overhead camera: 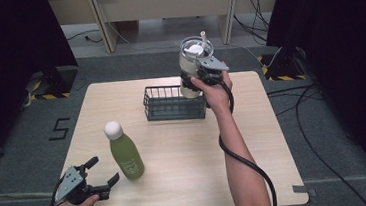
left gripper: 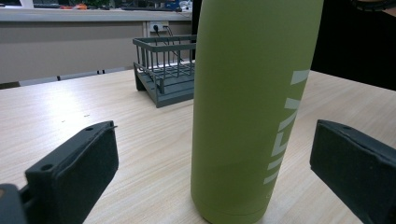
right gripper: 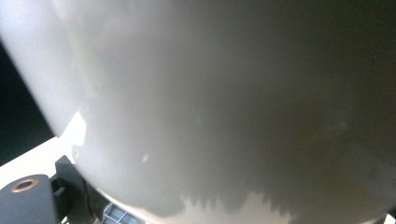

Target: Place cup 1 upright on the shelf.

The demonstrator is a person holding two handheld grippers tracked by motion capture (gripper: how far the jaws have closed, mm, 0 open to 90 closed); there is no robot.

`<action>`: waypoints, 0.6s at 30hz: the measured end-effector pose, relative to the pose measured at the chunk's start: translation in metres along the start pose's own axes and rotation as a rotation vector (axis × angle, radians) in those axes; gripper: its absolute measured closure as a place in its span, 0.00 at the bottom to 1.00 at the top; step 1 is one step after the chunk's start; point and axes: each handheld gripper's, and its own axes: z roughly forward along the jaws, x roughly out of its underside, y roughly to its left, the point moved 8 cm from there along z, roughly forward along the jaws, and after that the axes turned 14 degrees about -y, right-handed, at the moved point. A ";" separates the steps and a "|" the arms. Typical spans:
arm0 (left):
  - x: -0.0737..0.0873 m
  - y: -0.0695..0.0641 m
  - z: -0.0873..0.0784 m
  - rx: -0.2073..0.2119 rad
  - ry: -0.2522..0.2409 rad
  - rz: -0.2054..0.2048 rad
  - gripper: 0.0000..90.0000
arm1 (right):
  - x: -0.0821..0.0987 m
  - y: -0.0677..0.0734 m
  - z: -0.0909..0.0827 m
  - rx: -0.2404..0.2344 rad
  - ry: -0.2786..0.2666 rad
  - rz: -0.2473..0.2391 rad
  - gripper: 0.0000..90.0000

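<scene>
Your left gripper (overhead camera: 98,176) has the bottle (overhead camera: 124,152) standing between its jaws, untouched; the basket (overhead camera: 175,102) lies beyond. Your right jaws clamp the tumbler (overhead camera: 191,67) above that basket.

A lab: black curtains (overhead camera: 6,58), floor cables (overhead camera: 319,136), hazard tape (overhead camera: 50,96).

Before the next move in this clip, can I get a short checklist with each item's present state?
1. Right gripper grips the white tumbler: ok.
2. Tumbler lifted over the wire basket, at its right end: ok.
3. Basket free of other items: ok.
4. Green bottle upright on the table: ok.
5. Left gripper open, pads off the bottle: ok.
6. Tumbler lid sealed: cannot tell.
</scene>
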 end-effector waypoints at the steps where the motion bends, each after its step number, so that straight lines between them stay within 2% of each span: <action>1: 0.000 0.000 0.000 0.000 0.000 0.000 0.01 | 0.001 0.000 0.001 0.000 0.003 -0.001 0.11; 18: 0.000 -0.001 0.000 0.002 0.001 -0.001 0.01 | 0.022 -0.004 0.003 0.007 0.039 -0.001 0.11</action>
